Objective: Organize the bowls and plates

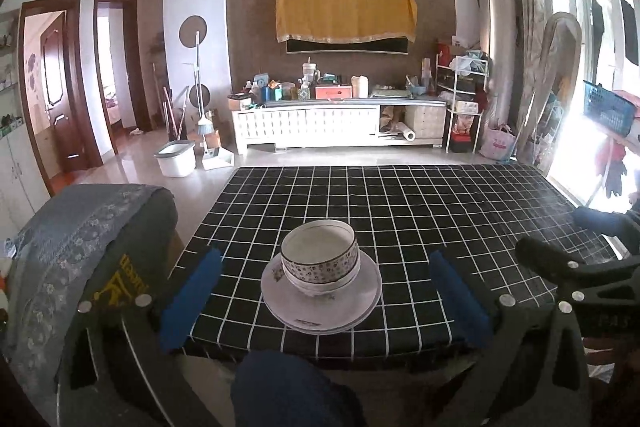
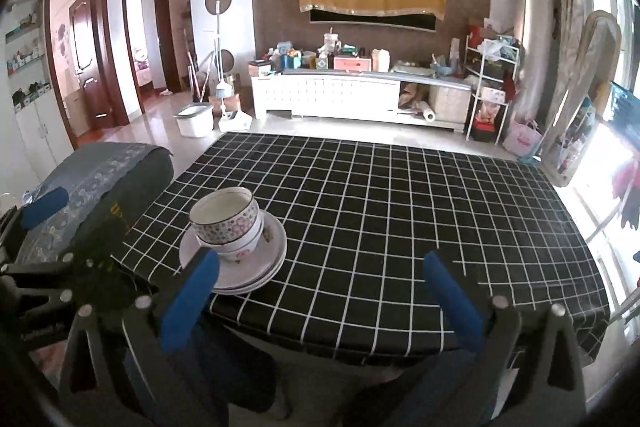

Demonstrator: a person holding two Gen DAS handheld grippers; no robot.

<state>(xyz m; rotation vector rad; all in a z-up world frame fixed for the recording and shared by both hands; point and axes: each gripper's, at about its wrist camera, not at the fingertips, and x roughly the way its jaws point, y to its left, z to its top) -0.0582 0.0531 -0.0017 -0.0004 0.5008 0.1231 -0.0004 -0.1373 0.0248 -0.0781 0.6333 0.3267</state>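
Holding both of my tools back from the table edge, I am keeping the left gripper (image 1: 326,293) and the right gripper (image 2: 320,293) spread wide with nothing between the blue pads, because the crockery looks as though it needs no more handling. The bowls (image 1: 319,259) are sitting nested one inside another, upright, on top of the stacked plates (image 1: 320,301), and that whole pile is resting on the black checked tablecloth (image 1: 420,227) near the front edge, close to me. Nesting like with like and putting the wide, flat pieces underneath is giving the pile a broad base, so I am judging it steady as it stands. In my left view the pile is lying straight ahead, framed between my pads but clear of them; in my right view the same pile (image 2: 232,243) is off to the left, just beyond my left pad (image 2: 190,301). The rest of the cloth is lying bare, which is why I am judging the sorting as finished or very nearly so.
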